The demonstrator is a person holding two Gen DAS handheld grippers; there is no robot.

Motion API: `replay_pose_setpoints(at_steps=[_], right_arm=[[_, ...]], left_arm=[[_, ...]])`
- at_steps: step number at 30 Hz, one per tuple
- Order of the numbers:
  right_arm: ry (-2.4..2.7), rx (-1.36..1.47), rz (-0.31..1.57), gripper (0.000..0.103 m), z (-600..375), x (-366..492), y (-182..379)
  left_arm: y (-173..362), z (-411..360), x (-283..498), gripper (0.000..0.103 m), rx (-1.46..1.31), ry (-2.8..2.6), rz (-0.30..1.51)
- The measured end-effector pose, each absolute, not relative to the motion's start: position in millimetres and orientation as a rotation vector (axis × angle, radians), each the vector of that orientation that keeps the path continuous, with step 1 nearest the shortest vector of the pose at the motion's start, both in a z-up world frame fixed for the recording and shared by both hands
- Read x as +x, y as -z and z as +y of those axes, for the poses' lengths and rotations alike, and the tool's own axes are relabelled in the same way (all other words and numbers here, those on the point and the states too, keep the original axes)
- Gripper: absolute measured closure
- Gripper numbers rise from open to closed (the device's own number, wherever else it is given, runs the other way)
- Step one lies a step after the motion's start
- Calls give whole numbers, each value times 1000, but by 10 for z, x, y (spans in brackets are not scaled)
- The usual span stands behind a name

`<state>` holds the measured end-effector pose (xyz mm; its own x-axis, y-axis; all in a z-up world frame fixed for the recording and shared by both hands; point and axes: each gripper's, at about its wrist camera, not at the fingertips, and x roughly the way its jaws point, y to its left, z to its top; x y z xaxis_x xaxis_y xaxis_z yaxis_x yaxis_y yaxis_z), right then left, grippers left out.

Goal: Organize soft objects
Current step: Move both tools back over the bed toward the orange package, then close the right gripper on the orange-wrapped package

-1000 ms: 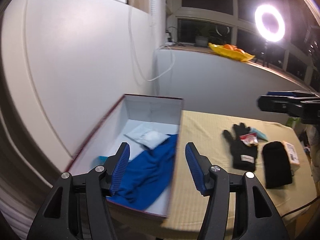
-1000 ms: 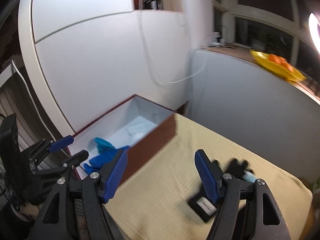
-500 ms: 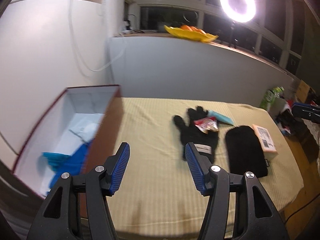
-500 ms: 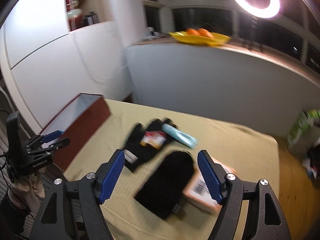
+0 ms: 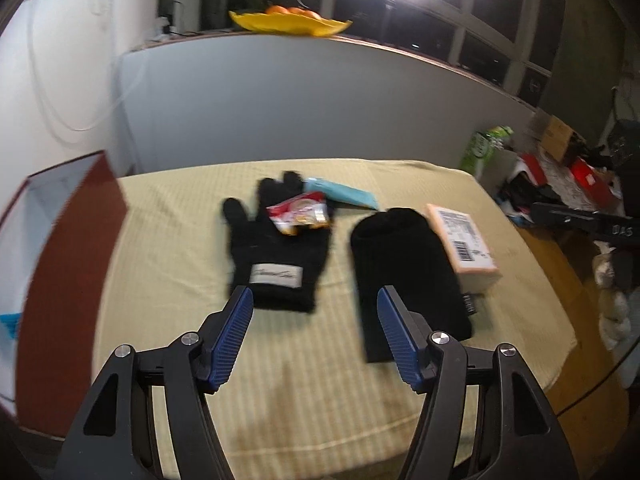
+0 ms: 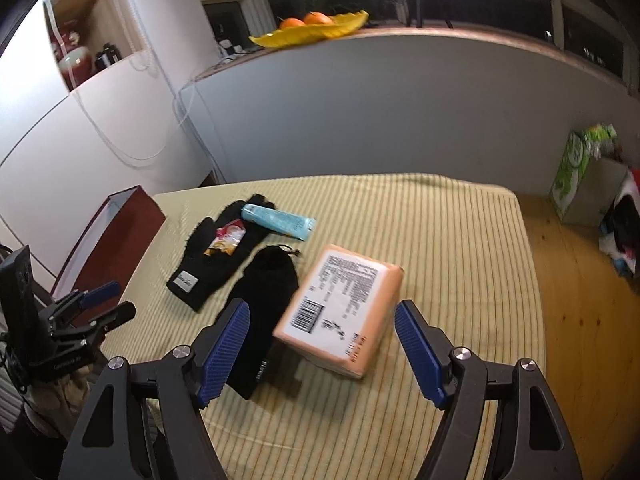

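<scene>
Left gripper [image 5: 314,334] fingers spread wide, empty, aimed at black glove [image 5: 278,256] at frame centre; right gripper [image 6: 322,350] likewise wide above orange package [image 6: 340,312], likely for approach.

1. A black knit glove [image 5: 276,256] lies flat on the yellow striped cloth, its fingers pointing away and a white label at the cuff.
2. A black fabric pouch [image 5: 404,264] lies flat just to the right of the glove, long and rounded at the far end, with its right edge against an orange box.
3. A red box [image 5: 68,280] with a white inside stands open at the cloth's left edge, with something blue inside.
</scene>
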<state>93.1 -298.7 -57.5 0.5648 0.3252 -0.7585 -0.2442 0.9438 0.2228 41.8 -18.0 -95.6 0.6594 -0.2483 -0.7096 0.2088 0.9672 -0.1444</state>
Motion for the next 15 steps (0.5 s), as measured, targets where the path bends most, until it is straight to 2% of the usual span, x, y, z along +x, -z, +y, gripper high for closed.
replay_pose_setpoints(at_steps=[12, 15], right_arm=[[-327, 367, 995, 32, -3548, 1174, 937], [-335, 380, 1015, 40, -3582, 1205, 1013]], left_arm=[[815, -1094, 1188, 39, -50, 544, 932], [850, -1306, 1445, 39, -36, 570, 985]])
